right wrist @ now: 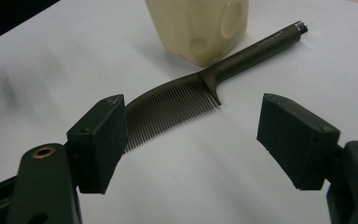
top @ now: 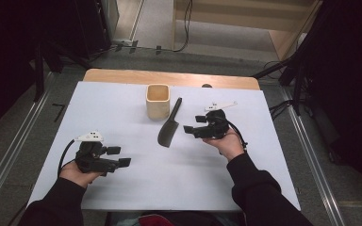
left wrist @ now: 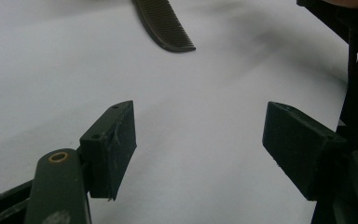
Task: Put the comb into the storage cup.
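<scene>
A: Where the comb point(top: 169, 126) lies in the high view, is it near the middle of the white surface point(top: 136, 188)?

B: Yes, flat, its handle pointing toward 1 o'clock and its toothed end toward 7 o'clock. The cream cup point(top: 158, 100) stands upright just beside the handle, at about 10 o'clock from the comb; whether they touch I cannot tell.

A: And the right hand-held gripper point(top: 192, 129)?

B: At 3 o'clock from the comb, close but apart from it. In the right gripper view its jaws stand wide apart with nothing between them except the surface; the comb point(right wrist: 177, 105) lies beyond them, part of its teeth hidden behind the left jaw, and the cup point(right wrist: 200, 25) is cut off at the top edge.

A: The left hand-held gripper point(top: 119, 157)?

B: At 7 o'clock from the comb, well apart. Its jaws are also spread wide and grip nothing. In the left gripper view only the toothed tip of the comb point(left wrist: 164, 25) comes in at the top edge; the rest is cut off. A dark shape at the right edge is too blurred to make out.

A: The hands?

B: Each holds its gripper from beneath, dark sleeves coming in at 6 o'clock.
</scene>
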### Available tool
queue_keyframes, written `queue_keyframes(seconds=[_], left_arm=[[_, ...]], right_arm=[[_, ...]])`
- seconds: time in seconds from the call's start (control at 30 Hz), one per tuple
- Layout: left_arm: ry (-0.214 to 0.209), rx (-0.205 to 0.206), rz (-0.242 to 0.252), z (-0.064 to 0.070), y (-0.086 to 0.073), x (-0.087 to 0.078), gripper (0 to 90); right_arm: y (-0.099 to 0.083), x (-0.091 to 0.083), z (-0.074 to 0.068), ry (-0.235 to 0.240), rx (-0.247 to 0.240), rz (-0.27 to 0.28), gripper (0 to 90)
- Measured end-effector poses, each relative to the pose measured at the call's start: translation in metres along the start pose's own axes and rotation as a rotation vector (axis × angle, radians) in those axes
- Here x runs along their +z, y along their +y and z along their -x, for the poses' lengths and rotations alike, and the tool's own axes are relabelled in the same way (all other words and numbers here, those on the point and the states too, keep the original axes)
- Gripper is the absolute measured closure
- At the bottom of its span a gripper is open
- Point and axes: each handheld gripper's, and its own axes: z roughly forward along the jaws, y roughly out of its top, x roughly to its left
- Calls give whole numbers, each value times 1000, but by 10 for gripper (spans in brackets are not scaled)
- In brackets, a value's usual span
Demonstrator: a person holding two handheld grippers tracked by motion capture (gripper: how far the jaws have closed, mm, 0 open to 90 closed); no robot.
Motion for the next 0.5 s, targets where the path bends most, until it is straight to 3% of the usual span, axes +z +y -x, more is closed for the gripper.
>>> queue_keyframes(seconds=[0.5], left_arm=[[-3, 2, -5, 0, 0, 1, 261]], right_arm=[[20, 11, 6, -14, -5, 4, 239]])
